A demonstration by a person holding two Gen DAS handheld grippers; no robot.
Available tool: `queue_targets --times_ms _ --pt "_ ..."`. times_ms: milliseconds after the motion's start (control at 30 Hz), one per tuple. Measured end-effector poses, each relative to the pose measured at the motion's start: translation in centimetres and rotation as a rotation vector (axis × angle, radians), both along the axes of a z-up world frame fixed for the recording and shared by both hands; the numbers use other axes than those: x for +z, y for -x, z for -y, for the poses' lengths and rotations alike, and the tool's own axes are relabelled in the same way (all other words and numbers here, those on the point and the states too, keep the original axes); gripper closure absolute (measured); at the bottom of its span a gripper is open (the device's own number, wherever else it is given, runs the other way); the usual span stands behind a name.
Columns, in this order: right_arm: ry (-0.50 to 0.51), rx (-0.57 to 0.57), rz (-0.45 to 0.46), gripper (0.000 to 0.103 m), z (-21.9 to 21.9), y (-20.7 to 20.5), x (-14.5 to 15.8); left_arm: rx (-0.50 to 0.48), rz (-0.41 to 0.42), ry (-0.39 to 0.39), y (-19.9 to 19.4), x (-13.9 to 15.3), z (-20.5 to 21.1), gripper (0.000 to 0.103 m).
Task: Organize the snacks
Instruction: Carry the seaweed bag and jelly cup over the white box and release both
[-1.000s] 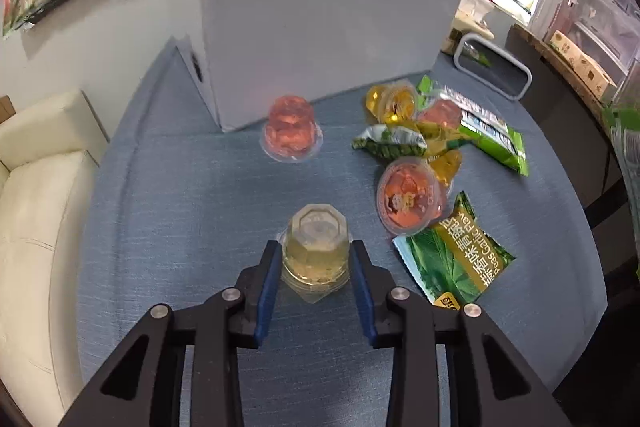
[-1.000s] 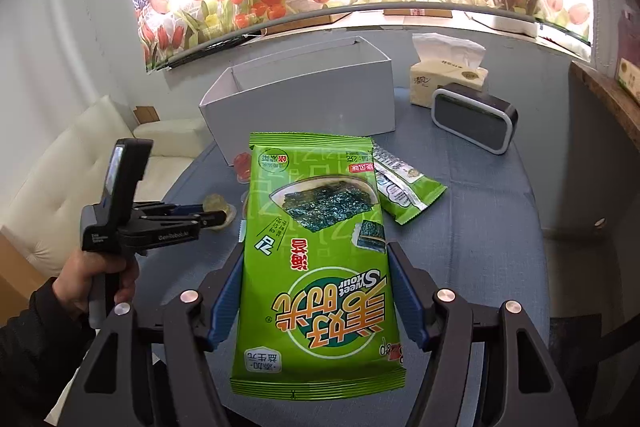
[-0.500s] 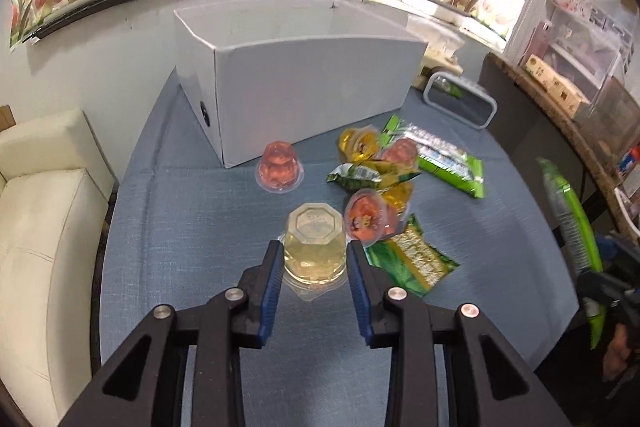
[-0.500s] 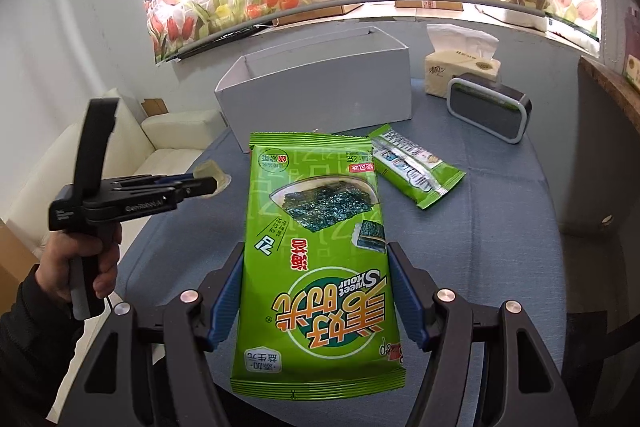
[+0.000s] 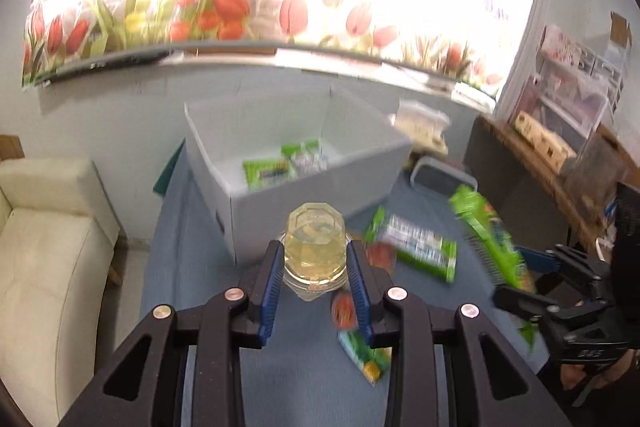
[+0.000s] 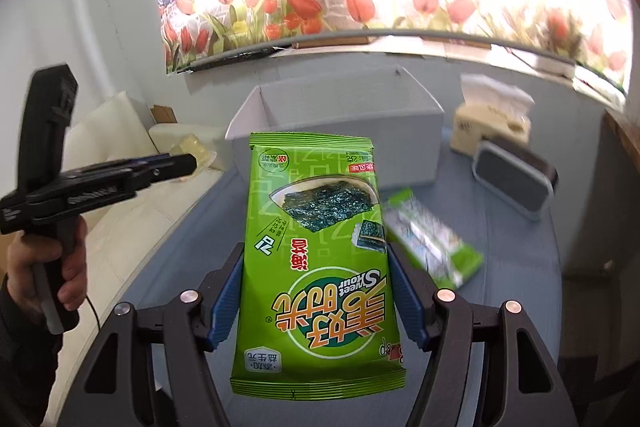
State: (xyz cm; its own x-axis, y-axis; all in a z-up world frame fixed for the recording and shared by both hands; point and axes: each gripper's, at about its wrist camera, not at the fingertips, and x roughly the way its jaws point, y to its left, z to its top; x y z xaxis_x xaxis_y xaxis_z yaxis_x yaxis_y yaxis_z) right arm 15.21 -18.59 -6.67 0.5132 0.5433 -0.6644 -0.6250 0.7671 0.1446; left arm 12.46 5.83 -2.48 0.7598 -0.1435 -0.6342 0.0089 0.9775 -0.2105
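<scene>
Pale-yellow jelly cup (image 5: 314,251) sits clenched between the blue pads of the left tongs (image 5: 314,267), held upright by its sides, probably so the soft contents stay level. From the left wrist view it hangs above the blue tabletop (image 5: 192,267), just in front of the white box (image 5: 320,199), whose open top already shows a few green packets (image 5: 280,167) lying inside. More snacks remain loose on the tabletop: a green-and-white packet (image 5: 416,247) and small red jelly cups (image 5: 344,311) close to the pads, blurred. At the far right the other tongs carry a green bag edge-on.

From the right wrist view, the right tongs (image 6: 316,291) grip a large green seaweed bag (image 6: 316,251) across its width, flat face up, which keeps the limp pouch from folding. The white box stands beyond it, with a tissue box (image 6: 492,127) and a small dark device (image 6: 516,183) to its right. A hand (image 6: 48,267) holds the left tongs out at the left, cup at the tip.
</scene>
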Motion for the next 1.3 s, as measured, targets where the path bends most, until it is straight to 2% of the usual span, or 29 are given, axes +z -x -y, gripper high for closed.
queue_targets --times_ms 133,367,433,567,767,800,867,900,933,967,1000,1067,1200,1300 --pt "0.02 0.003 0.042 0.032 -2.5 -4.5 2.2 0.011 0.034 0.021 -2.9 2.2 -1.1 0.067" --pt "0.003 -0.045 -0.008 0.032 -7.4 -14.6 3.9 0.041 0.043 0.036 -9.9 3.8 -3.1 0.067" --pt "-0.008 -0.047 -0.054 0.032 -9.0 -17.6 3.6 0.051 0.025 0.03 -12.0 3.5 -3.9 0.067" --pt "0.028 -0.046 -0.073 0.032 -11.6 -21.8 2.6 0.053 -0.01 0.031 -15.0 2.1 -5.1 0.067" --pt "0.089 -0.07 -0.125 0.031 -13.3 -25.2 -0.3 0.059 -0.076 0.031 -17.2 -1.0 -6.6 0.067" --pt "0.088 -0.068 -0.132 0.03 -13.4 -25.3 -0.6 0.062 -0.085 0.034 -17.4 -1.6 -6.9 0.067" --pt "0.079 -0.061 -0.146 0.02 -13.6 -25.5 -1.2 0.058 -0.105 0.036 -17.5 -2.4 -7.2 0.067" --pt "0.087 -0.066 -0.149 0.006 -13.6 -25.5 -1.4 0.06 -0.114 0.037 -17.6 -2.7 -7.4 0.061" --pt "0.101 -0.069 -0.138 0.0 -13.7 -25.6 -1.5 0.069 -0.114 0.033 -17.5 -2.9 -7.5 0.052" --pt "0.11 -0.071 -0.117 0.0 -13.8 -25.4 -1.5 0.09 -0.114 0.02 -17.4 -3.1 -7.6 0.033" --pt "0.119 -0.079 -0.096 0.0 -13.6 -25.1 -1.4 0.098 -0.105 0.015 -17.2 -3.1 -7.7 0.021" --pt "0.103 -0.08 -0.08 0.0 -13.1 -24.4 -1.1 0.1 -0.073 -0.005 -16.7 -2.9 -7.7 0.01" --pt "0.072 -0.067 -0.048 0.0 -11.8 -22.7 -0.2 0.088 -0.074 -0.045 -16.3 -2.3 -7.0 0.004" --pt "0.093 -0.063 -0.007 0.0 -11.0 -21.3 0.3 0.087 -0.063 -0.049 -15.8 -1.8 -6.6 0.0"
